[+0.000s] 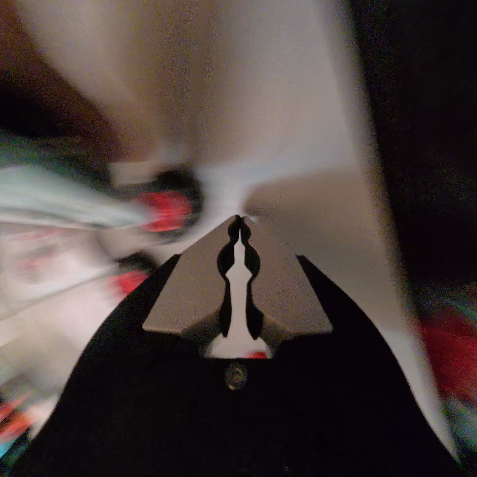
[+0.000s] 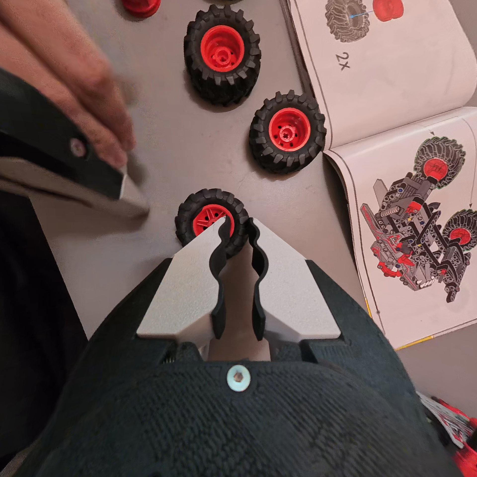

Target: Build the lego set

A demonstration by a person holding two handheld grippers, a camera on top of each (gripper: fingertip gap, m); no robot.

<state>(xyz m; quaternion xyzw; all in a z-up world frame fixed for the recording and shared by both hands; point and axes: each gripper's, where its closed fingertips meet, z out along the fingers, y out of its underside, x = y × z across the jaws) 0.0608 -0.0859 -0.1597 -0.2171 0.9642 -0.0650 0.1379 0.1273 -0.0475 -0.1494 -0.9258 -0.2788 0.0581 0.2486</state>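
In the right wrist view my right gripper (image 2: pixel 238 219) straddles the right side of a small black wheel with a red rim (image 2: pixel 206 219) lying on the grey table. Its left fingertip sits inside the rim and its right fingertip outside the tyre, so the jaws pinch the tyre wall. Two bigger wheels, one (image 2: pixel 222 54) farther off and one (image 2: pixel 287 131) to the right, lie flat beyond it. My left gripper (image 1: pixel 239 218) is shut and empty; its view is heavily blurred. It also shows at the left of the right wrist view (image 2: pixel 134 201), held by a hand (image 2: pixel 77 85), apart from the small wheel.
An open instruction booklet (image 2: pixel 387 103) lies at the right, touching the nearer big wheel. A loose red rim (image 2: pixel 140 6) sits at the top edge. Part of a red and grey model (image 2: pixel 454 433) shows at the bottom right. Blurred red and black wheels (image 1: pixel 165 209) show left of my left gripper.
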